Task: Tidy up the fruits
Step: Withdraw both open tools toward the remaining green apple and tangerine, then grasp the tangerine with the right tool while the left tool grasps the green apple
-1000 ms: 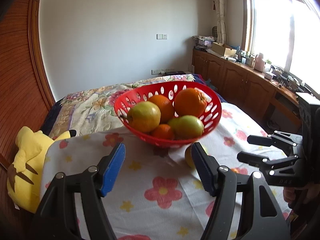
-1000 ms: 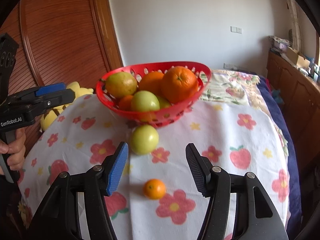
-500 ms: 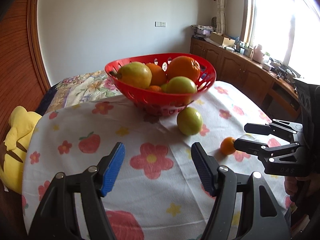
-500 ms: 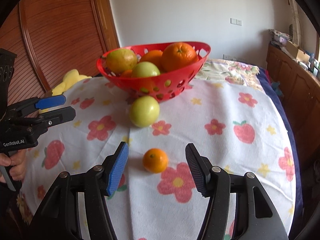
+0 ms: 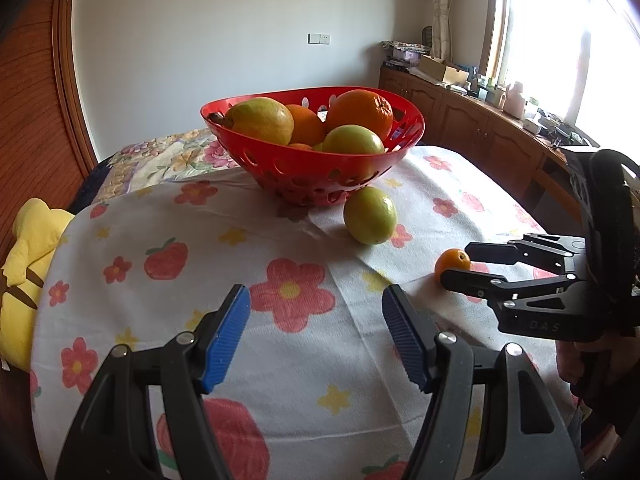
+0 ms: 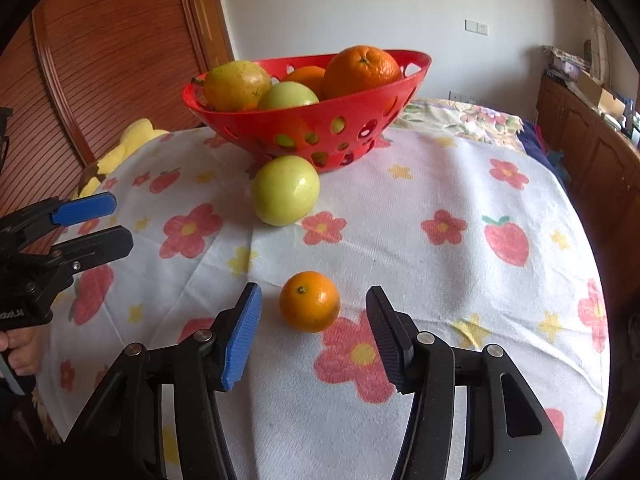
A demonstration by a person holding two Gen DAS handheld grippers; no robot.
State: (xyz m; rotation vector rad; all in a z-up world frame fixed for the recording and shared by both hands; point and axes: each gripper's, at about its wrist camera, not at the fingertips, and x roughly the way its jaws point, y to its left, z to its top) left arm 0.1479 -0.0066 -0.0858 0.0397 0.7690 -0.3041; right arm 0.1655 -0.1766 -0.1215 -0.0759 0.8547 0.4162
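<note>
A red perforated basket (image 5: 320,176) (image 6: 352,92) holds several oranges and green-yellow fruits. In front of it on the floral cloth lie a loose green apple (image 5: 370,215) (image 6: 286,190) and a small orange (image 5: 451,262) (image 6: 310,301). My right gripper (image 6: 314,316) (image 5: 456,264) reaches around the small orange; its jaws are closing, and a gap shows between each pad and the fruit. My left gripper (image 5: 316,320) (image 6: 106,220) hovers open over bare cloth, nearer and left of the apple, with nothing between its fingers.
The cloth-covered table (image 6: 480,184) drops off at its rounded edges. A yellow plush toy (image 5: 28,264) lies off the left edge. Behind are a bed with a floral quilt (image 5: 160,156), a wooden sideboard (image 5: 480,132) under the window, and a hand (image 6: 22,344) on the left gripper's handle.
Both grippers have sunk toward the table. The small orange, first ahead of the right fingers, now lies between them, and those fingers stand narrower. The left fingers keep the same gap.
</note>
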